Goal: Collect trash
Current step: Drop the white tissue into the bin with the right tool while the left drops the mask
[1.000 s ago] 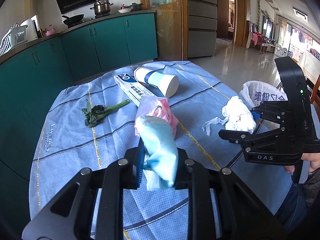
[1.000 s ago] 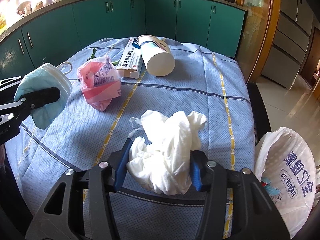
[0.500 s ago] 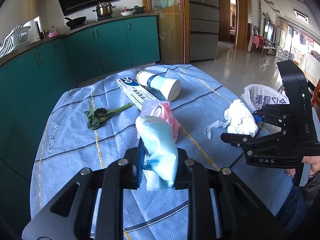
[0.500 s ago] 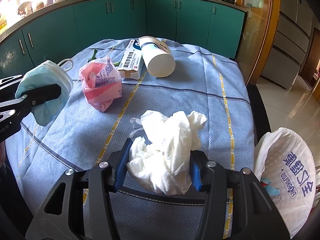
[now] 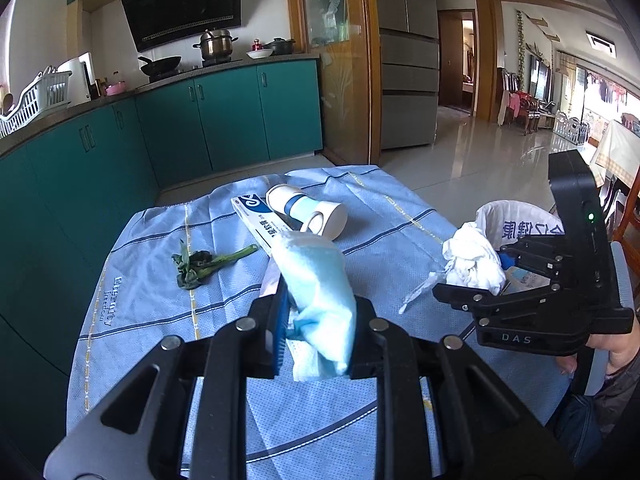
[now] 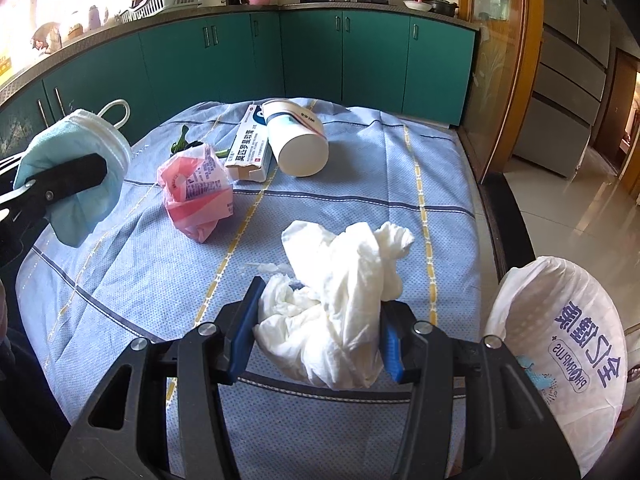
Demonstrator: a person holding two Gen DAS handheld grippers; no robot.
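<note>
The left gripper (image 5: 318, 330) pinches a blue mask (image 5: 320, 288), the right gripper (image 6: 318, 336) pinches crumpled tissue (image 6: 336, 320) above the table (image 6: 360, 200) edge beside the white bag (image 6: 560, 360)

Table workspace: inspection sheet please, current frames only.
Surface: table under a blue cloth, creased.
Job's things: blue face mask in left gripper; white crumpled tissue in right gripper; white trash bag open beside the table edge.
Clutter: paper cup on its side, medicine box, pink plastic bag, green vegetable scrap.
Grippers: both shut on their loads, clear of the cloth.
Cables: nothing seen.
Surroundings: teal cabinets, stove pots, fridge, tiled floor.
</note>
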